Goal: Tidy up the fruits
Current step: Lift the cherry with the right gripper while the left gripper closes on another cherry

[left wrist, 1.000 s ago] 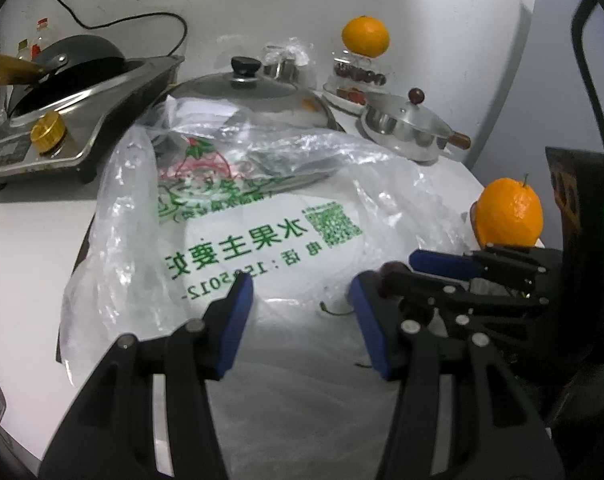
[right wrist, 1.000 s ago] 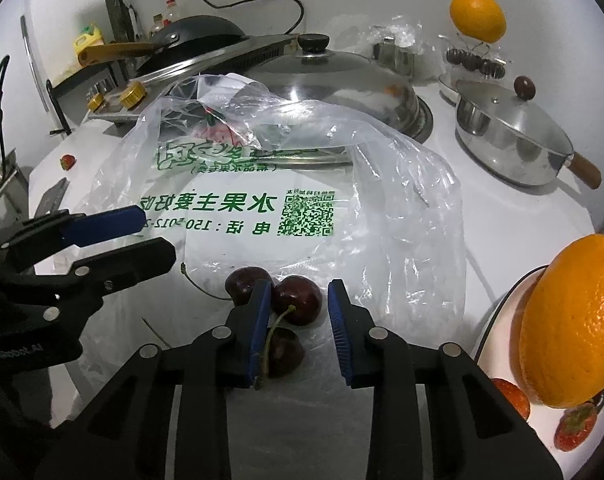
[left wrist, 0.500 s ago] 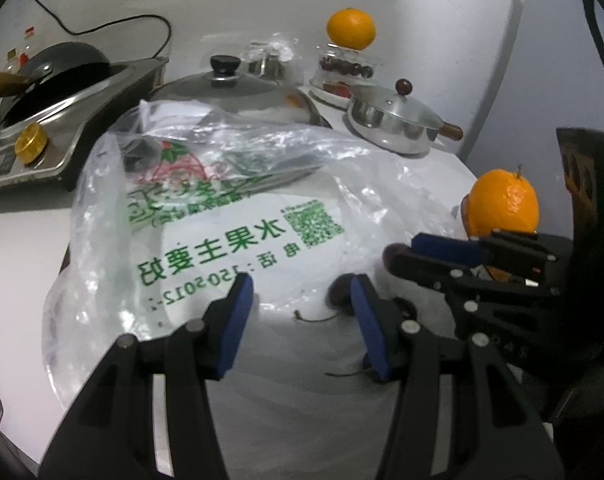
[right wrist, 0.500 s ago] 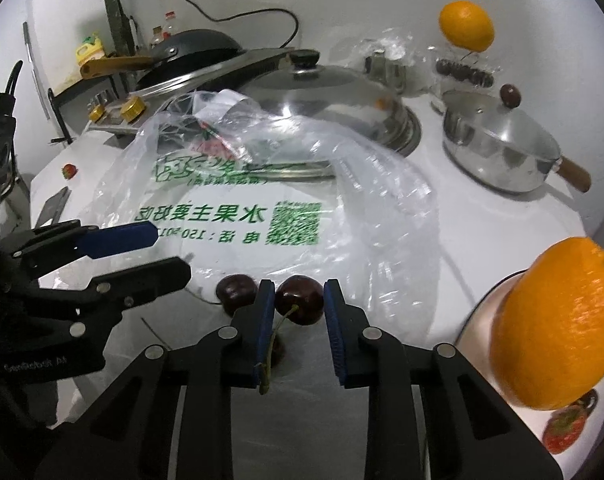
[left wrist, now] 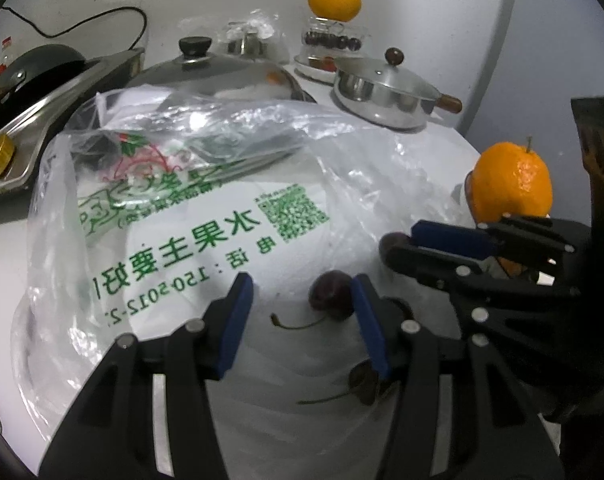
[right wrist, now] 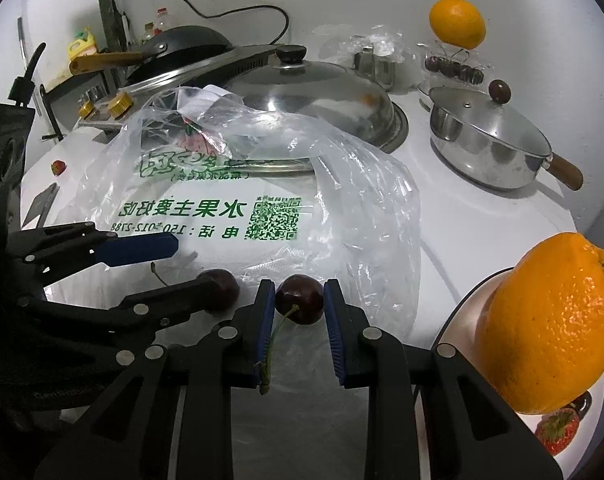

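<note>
In the right wrist view, the right gripper (right wrist: 297,320) sits at the lower centre of the frame with its jaws clamped on a dark red cherry (right wrist: 299,299); the blue pads press both sides of the fruit and its green stem hangs down along the left pad. The cherry sits over the near edge of a clear plastic bag (right wrist: 261,184) printed in green, which lies spread across the white desk (right wrist: 482,216). Just left of it, a second cherry (right wrist: 221,286) lies on the bag, partly hidden behind a finger of the left gripper (left wrist: 302,320).

In the left wrist view, the left gripper's jaws stand apart at the lower centre, gripping nothing; the second cherry lies just inside the right-hand pad, whether touching it I cannot tell. A third cherry (left wrist: 364,384) lies lower, partly behind that same finger.

At the right edge, an orange (right wrist: 546,324) stands on a plate (right wrist: 462,312) with a strawberry (right wrist: 556,430) beside it.
</note>
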A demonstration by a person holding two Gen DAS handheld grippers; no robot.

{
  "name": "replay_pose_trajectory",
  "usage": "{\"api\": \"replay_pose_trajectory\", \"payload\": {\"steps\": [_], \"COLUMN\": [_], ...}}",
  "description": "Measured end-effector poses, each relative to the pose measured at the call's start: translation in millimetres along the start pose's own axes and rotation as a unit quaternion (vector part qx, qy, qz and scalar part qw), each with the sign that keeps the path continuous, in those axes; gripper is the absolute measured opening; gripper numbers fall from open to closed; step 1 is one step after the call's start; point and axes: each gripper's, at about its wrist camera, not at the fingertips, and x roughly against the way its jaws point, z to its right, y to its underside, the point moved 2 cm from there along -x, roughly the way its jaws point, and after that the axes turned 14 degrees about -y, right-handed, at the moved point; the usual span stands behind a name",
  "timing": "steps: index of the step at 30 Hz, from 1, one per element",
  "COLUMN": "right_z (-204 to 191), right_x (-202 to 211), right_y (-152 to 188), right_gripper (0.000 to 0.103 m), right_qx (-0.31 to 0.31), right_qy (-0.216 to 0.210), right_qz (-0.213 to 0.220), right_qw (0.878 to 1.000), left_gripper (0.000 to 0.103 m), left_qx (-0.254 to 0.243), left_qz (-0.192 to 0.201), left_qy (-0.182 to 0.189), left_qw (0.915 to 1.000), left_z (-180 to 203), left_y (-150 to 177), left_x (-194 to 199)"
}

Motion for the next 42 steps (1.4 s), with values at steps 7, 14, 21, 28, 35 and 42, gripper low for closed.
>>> {"api": "replay_pose_trajectory", "payload": {"steps": [7,14,21,28,35,42], "right_z": [1.5,1.5,5.2,5.7,3.9,6.5], "right_x": [1.0,0.9,3.4,3.2,0.9,-3.4], "right_y": [0.0,1.3,0.6,-0.5,0.2,0.2], "right_gripper": [0.027,0.027,0.027,0.026,0.026,0.027], "right_qx": [-0.001,-0.007,-0.015,-0.015,-0.016,-0.026], "right_qy": [-0.001,0.001,-0.005,-0.006,-0.004,-0.005], "right_qz": [0.000,0.004,0.008,0.006,0.003,-0.002], "right_qw": [1.000,1.000,1.000,1.000,1.000,1.000], "left_gripper": [0.053,0.053,0.052,0.044,0.039,0.039], "left_qx": [0.016,0.016,0.010,0.017,0.020,0.023], "left_qz": [-0.008,-0.003,-0.004,-0.017,-0.019,-0.024], "left_qy": [0.024,0.031,0.035,0.043,0.058,0.065], "left_qw": [0.9996,0.9994,0.9993,0.9988,0.9979,0.9974], "left_z": [-1.6,-3.0,1.7,-0.2,1.2,-0.6], "left_y": [2.7,3.3,0.9,-0.5,0.4,0.4], "left_x": [-2.7,-2.1,-6.5,-13.6,-14.7,-15.7]}}
